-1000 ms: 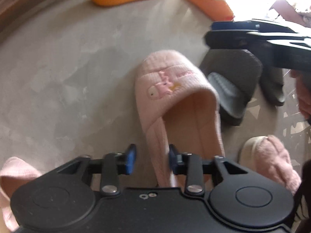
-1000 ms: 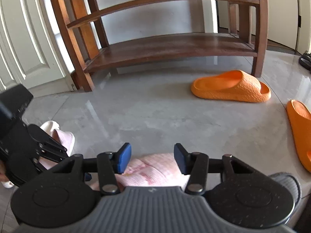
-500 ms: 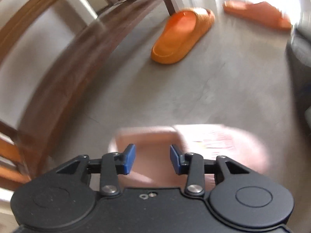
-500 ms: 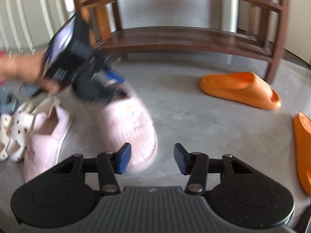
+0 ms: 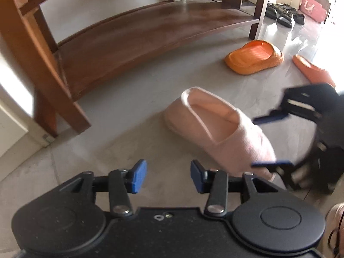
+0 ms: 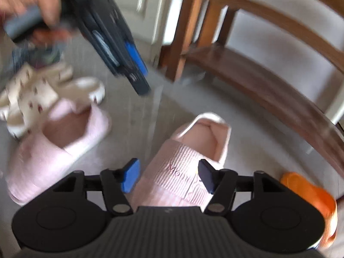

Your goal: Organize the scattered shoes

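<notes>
A pink ribbed slipper [image 5: 223,129] is seen lying on the grey floor [image 5: 129,111] at the centre of the left wrist view, heel toward the wooden shoe rack [image 5: 137,32]. The right gripper [image 5: 271,139] is spread wide around its toe, not clamped; in the right wrist view the toe is framed between the blue pads [image 6: 130,175]. The left gripper [image 5: 168,176] is held open and empty at lower centre. A second pink slipper [image 6: 53,146] and one white patterned sandal [image 6: 36,94] are found at the left of the right wrist view. Two orange slides [image 5: 254,57] are counted at upper right.
</notes>
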The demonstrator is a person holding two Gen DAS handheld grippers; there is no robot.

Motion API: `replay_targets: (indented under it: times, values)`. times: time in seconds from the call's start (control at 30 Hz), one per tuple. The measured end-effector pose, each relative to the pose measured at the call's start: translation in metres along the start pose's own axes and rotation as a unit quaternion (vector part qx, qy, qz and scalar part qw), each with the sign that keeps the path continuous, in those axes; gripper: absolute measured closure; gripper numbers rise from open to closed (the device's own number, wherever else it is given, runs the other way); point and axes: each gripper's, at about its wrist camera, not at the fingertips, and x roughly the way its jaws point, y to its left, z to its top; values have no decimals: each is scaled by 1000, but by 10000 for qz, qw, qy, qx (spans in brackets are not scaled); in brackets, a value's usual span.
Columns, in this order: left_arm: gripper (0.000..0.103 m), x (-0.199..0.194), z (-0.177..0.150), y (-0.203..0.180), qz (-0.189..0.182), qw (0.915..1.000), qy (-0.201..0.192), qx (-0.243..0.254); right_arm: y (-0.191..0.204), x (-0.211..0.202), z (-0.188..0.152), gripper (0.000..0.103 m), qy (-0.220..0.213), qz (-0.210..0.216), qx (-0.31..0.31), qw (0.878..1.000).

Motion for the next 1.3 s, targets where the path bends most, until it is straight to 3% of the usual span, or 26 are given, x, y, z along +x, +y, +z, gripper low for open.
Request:
replay_targets:
  times: [0.1, 0.17, 0.23, 0.33, 0.5, 0.67, 0.8, 1.1, 1.2, 1.3]
  values:
    - [56, -7, -6, 1, 85, 9999, -41, 95, -13, 42, 9, 39, 726, 181, 704, 9947]
    - [55, -15, -10, 4, 99, 9998, -104, 105, -21, 53, 7, 66, 845, 445, 1303, 9869]
    - [54, -25, -15, 10, 148, 9997, -190, 100, -14, 49, 4, 87, 781, 357, 1328, 9874]
    - [53, -24, -18, 19, 133, 9997, -189, -18, 5, 37, -1, 91, 792, 479, 1294, 9873]
    - [53, -21, -23, 28, -162, 9996, -35, -249, 33, 17, -12, 91, 914, 986, 1517, 9792]
    - [53, -22, -28, 26, -102, 9999, -5, -137, 60, -3, -23, 91, 1031, 1473, 1732, 9683]
    - [53, -28, -27, 26, -139, 9998, -29, -121, 69, -1, -21, 91, 1080, 1528, 1853, 9647]
    - [52, -47, -38, 36, 79, 9999, 98, -69, 90, 4, -17, 58, 1190, 1650, 2121, 9558]
    - [52, -48, -46, 39, 138, 9997, 195, -110, 96, 6, -15, 57, 1220, 1677, 2233, 9524]
    - [52, -51, -48, 39, 196, 9995, 174, -164, 94, 15, -10, 57, 1118, 1448, 2630, 9473]
